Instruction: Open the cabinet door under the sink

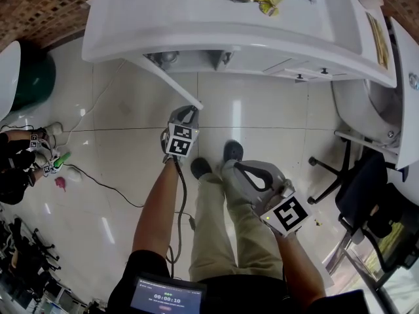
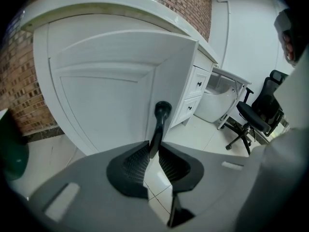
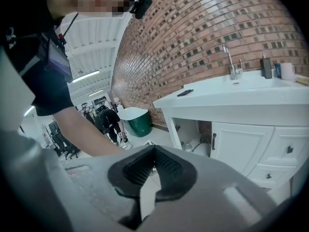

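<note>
Left gripper (image 2: 153, 146) fingers (image 2: 133, 166) clamped on the black handle (image 2: 162, 111). Door (image 2: 106, 95) just beyond them, swung open off the cabinet (image 3: 169, 124) under the counter (image 3: 227, 98). Right gripper (image 3: 152, 151) fingers together, empty, well back from the cabinet.

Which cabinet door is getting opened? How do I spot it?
Find the white sink cabinet by the brick wall. One door stands swung out, its black handle pinched by the left gripper; the door beside it sits shut.
</note>
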`<state>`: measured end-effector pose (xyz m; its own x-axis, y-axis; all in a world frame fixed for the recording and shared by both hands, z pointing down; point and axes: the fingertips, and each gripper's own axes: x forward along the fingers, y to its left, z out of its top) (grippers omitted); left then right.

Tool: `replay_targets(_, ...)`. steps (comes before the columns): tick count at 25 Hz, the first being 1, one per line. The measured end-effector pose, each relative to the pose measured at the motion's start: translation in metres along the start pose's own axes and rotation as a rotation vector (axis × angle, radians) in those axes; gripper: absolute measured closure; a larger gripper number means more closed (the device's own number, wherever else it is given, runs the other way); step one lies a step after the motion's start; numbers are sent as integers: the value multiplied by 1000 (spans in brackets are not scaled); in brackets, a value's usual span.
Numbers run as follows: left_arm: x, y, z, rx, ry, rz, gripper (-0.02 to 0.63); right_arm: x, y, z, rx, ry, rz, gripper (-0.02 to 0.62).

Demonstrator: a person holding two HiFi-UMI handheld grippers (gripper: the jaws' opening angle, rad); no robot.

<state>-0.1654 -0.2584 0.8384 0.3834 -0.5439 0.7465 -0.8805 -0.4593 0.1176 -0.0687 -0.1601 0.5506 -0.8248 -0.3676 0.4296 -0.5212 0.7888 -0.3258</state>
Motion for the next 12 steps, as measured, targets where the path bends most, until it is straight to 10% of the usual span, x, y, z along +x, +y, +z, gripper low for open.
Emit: replay_targets(12,-31,15,-34,-23,51,10,535,21,20,5,5,17,25,603)
